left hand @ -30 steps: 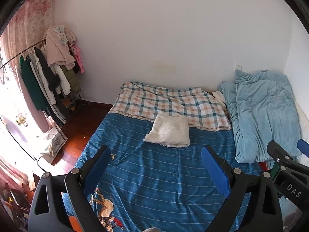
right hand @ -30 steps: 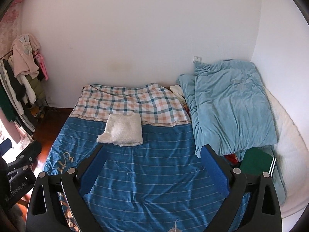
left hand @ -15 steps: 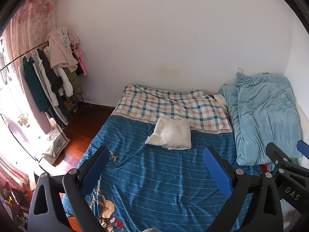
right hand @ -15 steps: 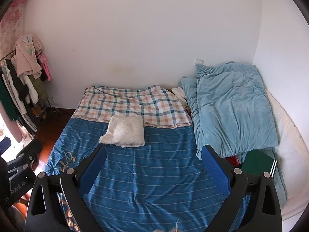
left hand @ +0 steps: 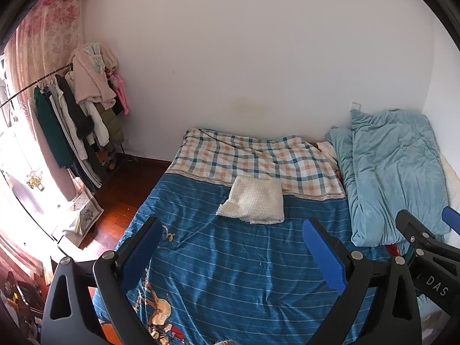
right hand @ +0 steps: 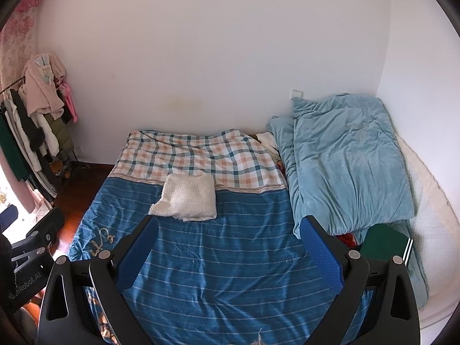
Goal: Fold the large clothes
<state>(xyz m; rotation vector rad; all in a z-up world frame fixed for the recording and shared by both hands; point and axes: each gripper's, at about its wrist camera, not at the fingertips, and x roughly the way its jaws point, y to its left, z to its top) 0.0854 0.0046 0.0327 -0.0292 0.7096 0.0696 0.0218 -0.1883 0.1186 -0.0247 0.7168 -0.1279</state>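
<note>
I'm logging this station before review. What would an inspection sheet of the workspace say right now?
Surface: bed with blue striped cover, plaid section at the far end.
Job's things: folded white garment lying flat on the cover.
Clutter: light blue duvet heaped along the right side; green book-like item beside it.
Grippers: left tool open, empty, above the bed; right tool open, empty.
Cables: nothing seen.
Surroundings: clothes rack at left, white wall, wooden floor.
</note>
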